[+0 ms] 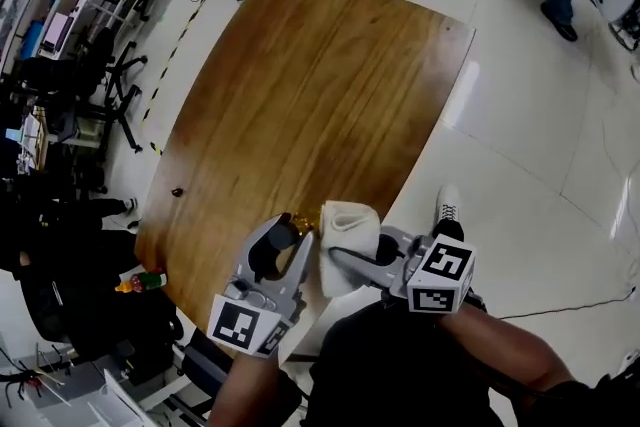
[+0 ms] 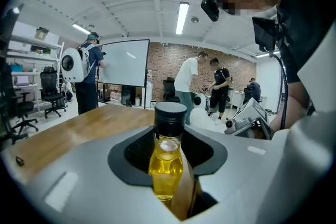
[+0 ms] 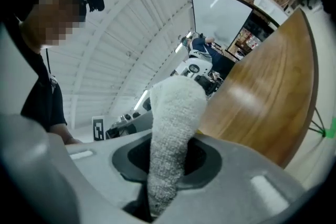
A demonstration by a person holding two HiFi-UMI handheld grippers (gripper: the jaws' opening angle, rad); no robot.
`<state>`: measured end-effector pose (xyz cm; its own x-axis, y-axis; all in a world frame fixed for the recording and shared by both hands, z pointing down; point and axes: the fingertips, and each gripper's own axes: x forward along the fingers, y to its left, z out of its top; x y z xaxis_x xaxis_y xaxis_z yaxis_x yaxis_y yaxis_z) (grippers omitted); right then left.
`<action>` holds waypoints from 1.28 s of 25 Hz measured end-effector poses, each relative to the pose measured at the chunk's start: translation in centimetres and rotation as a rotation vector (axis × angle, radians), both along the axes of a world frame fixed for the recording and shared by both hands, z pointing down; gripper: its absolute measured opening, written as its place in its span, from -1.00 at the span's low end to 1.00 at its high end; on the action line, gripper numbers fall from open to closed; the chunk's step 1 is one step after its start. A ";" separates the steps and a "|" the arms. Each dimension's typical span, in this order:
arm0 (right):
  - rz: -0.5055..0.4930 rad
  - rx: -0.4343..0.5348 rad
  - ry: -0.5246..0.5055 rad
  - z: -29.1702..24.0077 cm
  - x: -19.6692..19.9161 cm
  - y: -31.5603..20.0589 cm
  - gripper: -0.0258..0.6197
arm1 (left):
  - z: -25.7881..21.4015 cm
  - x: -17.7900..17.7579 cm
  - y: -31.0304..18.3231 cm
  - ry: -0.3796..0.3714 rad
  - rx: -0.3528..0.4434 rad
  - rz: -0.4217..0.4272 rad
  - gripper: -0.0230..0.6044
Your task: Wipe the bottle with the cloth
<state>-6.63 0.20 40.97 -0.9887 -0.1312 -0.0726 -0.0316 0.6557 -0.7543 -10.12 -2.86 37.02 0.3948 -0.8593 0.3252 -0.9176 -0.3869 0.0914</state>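
A small bottle (image 2: 167, 161) of yellow liquid with a black cap stands upright between the jaws of my left gripper (image 2: 173, 189), which is shut on its lower body. In the head view the bottle (image 1: 300, 216) shows as a yellow glint at the tip of the left gripper (image 1: 292, 233), over the near edge of the wooden table (image 1: 320, 95). My right gripper (image 3: 165, 189) is shut on a white terry cloth (image 3: 174, 128) that sticks up out of the jaws. In the head view the cloth (image 1: 350, 223) sits right beside the bottle, with the right gripper (image 1: 345, 260) behind it.
A small dark object (image 1: 177, 192) lies near the table's left edge. On the floor at the left are office chairs (image 1: 110, 85) and an orange bottle (image 1: 140, 283). Several people (image 2: 189, 86) and a whiteboard (image 2: 123, 63) stand beyond the table.
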 end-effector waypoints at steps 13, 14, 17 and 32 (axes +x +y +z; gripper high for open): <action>0.043 -0.010 -0.052 1.8 -1.7 0.1 -0.70 | 0.3 0.3 0.2 -0.018 0.020 -0.009 -0.41; 0.036 -0.020 -0.035 2.4 -1.8 0.1 -0.70 | 0.4 0.3 0.2 -0.018 0.021 -0.010 -0.41; 0.016 -0.095 0.005 3.9 -2.1 0.2 -0.70 | 0.4 0.2 0.3 -0.027 0.018 -0.008 -0.41; -0.036 -0.435 0.326 10.3 -1.7 -0.2 -0.70 | 0.5 0.6 0.7 -0.022 0.037 -0.018 -0.42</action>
